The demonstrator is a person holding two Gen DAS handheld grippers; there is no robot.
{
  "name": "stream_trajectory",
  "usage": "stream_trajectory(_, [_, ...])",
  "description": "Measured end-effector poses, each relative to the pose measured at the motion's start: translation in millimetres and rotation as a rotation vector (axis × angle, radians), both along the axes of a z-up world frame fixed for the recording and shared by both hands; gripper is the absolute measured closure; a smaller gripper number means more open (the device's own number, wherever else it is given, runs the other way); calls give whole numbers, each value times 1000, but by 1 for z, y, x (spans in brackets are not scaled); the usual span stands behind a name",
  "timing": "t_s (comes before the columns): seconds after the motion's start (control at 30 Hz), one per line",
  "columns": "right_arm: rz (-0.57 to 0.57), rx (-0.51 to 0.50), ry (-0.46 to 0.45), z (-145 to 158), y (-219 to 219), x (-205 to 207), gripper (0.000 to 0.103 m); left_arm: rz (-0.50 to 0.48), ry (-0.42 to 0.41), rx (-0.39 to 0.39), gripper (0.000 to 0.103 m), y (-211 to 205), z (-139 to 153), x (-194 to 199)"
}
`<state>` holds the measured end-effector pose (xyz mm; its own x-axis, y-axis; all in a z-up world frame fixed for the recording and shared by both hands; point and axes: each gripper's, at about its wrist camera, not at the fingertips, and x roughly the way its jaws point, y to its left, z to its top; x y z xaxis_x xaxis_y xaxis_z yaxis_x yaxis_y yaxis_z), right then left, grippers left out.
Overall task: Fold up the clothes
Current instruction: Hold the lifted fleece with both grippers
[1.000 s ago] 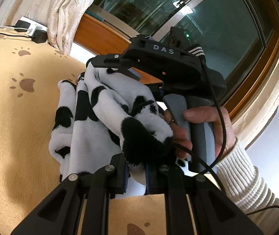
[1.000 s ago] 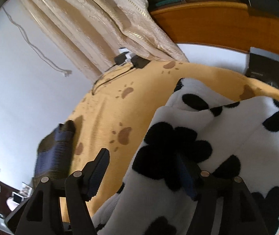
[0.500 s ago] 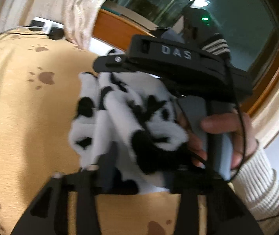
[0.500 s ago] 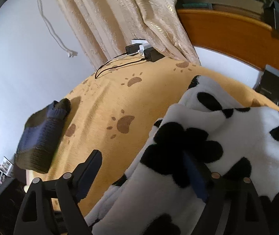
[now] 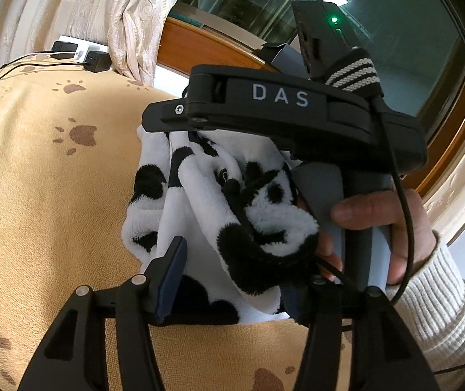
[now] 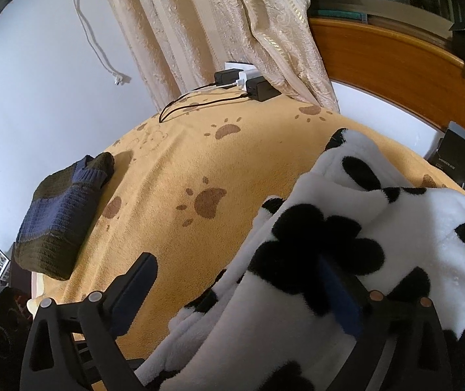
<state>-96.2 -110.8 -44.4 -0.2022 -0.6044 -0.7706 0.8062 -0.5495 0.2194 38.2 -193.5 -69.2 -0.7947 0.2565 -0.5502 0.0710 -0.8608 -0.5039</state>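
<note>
Nearest in the left wrist view, the left tongs [image 5: 229, 277] stand about half apart with a fold of the black-and-white fleece garment [image 5: 232, 208] bunched between them; the left pad is clear of the cloth, and the right one is hidden behind it. A second ago these tongs were pinched together on that fold; now they have let go. Just beyond, a hand [image 5: 379, 228] grips the handle of the right tongs [image 5: 284, 120], which reach over the garment from above.

In the right wrist view the right tongs [image 6: 242, 293] are spreading, wider than a second ago. The garment [image 6: 330, 260] lies against the right finger, the left finger bare over the yellow paw-print bed cover [image 6: 183, 163]. Farther off lies a dark knitted sweater [image 6: 59, 215], then chargers [image 6: 248, 84] by the curtain [image 6: 216, 16].
</note>
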Motion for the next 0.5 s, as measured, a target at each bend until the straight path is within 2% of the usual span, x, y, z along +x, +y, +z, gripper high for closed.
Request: stream_trajectory(0.5, [3, 8, 12, -1, -2, 1, 2, -5, -7, -18, 43, 5, 2, 2])
